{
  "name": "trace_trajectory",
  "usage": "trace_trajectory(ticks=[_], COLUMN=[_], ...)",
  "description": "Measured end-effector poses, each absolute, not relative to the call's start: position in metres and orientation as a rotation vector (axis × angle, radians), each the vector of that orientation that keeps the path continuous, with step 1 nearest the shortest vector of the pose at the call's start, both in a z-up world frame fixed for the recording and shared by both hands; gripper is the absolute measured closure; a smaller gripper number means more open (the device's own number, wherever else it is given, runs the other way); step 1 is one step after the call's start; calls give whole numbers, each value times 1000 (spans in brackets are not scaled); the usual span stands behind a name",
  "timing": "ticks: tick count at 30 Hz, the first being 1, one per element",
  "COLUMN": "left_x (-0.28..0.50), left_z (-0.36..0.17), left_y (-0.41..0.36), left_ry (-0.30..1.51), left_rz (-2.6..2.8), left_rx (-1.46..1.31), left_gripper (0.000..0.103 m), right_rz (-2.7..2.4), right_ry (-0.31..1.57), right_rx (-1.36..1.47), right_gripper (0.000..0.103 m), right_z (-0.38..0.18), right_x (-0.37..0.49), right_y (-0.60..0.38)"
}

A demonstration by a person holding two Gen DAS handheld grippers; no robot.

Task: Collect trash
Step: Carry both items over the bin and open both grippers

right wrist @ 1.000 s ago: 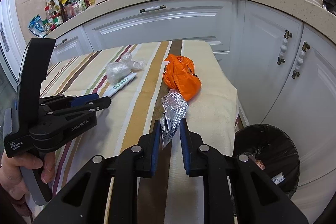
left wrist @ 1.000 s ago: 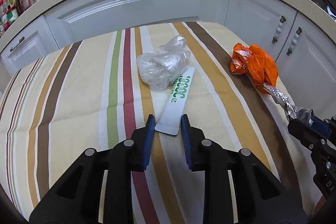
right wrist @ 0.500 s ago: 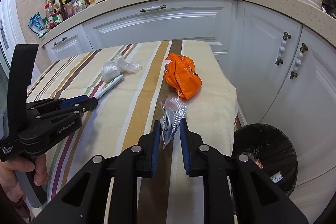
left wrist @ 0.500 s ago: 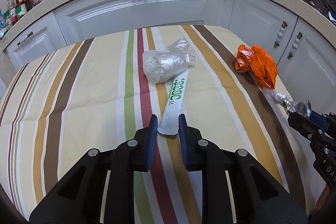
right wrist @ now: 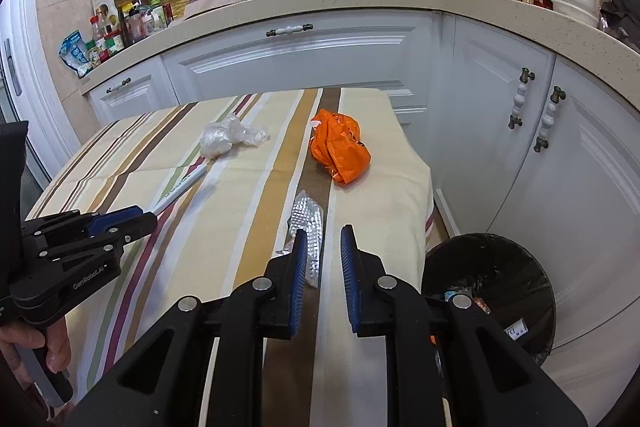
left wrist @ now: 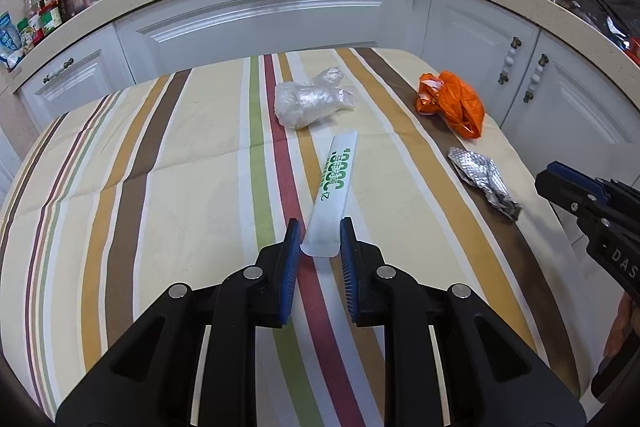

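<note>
A white wrapper with green print (left wrist: 334, 183) has its near end pinched between the blue pads of my left gripper (left wrist: 319, 223), which is shut on it. The wrapper (right wrist: 184, 183) runs from that gripper (right wrist: 148, 219) toward a crumpled clear plastic bag (left wrist: 308, 101). An orange plastic bag (left wrist: 452, 103) lies on the right of the striped tablecloth (left wrist: 160, 167). Crumpled silver foil (left wrist: 478, 175) lies flat on the cloth. My right gripper (right wrist: 324, 229) hovers over the foil's (right wrist: 310, 219) near end, jaws nearly together. The foil shows beside the left finger, and no pad presses on it.
A black-lined trash bin (right wrist: 520, 259) stands on the floor at the table's right edge, below my right gripper (left wrist: 540, 181). White cabinets curve round the back and right. The counter holds bottles, a pan and a pot. A hand (right wrist: 24, 343) grips the left tool's handle.
The left gripper drew back with the wrapper, which now lies apart from the clear bag. The foil was dragged away from the orange bag and went from standing between the right fingers to lying flat.
</note>
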State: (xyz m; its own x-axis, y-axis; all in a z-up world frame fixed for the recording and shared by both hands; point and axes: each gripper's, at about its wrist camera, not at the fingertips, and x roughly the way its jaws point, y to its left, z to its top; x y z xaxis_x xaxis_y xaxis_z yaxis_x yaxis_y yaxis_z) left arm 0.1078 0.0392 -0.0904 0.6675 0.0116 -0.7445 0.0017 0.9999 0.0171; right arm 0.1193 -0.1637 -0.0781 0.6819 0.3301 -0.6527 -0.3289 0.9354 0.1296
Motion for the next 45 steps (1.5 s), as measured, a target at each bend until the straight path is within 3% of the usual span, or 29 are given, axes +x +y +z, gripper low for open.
trace_trajectory(ticks=[4, 6, 8, 15, 16, 18, 20, 31, 45], left_x=[100, 98, 96, 96, 97, 96, 96, 88, 102], left_z=[-90, -89, -88, -90, -91, -91, -92, -77, -80], left_y=[41, 42, 44, 53, 55, 56, 57, 28, -125], left_ry=[842, 837, 833, 836, 837, 837, 838, 805, 795], left_rz=[10, 16, 20, 29, 30, 33, 34, -33, -293], left_rx=[12, 9, 6, -8, -12, -16, -20, -11, 111], left_gripper=[83, 83, 83, 83, 83, 83, 83, 83, 83], right_rz=[410, 409, 387, 399, 400, 403, 407, 347, 59], right_ry=[751, 749, 739, 812, 820, 843, 859, 755, 703], right_rx=[34, 47, 36, 3, -2, -10, -15, -17, 41], right_gripper=[82, 61, 53, 55, 58, 77, 82, 82, 82], right_z=[-82, -82, -83, -96, -97, -100, -102, -82, -83], right_x=[119, 120, 123, 142, 143, 146, 147, 115, 85], right_y=[-163, -161, -158, -142, -140, -138, -136, -167, -294])
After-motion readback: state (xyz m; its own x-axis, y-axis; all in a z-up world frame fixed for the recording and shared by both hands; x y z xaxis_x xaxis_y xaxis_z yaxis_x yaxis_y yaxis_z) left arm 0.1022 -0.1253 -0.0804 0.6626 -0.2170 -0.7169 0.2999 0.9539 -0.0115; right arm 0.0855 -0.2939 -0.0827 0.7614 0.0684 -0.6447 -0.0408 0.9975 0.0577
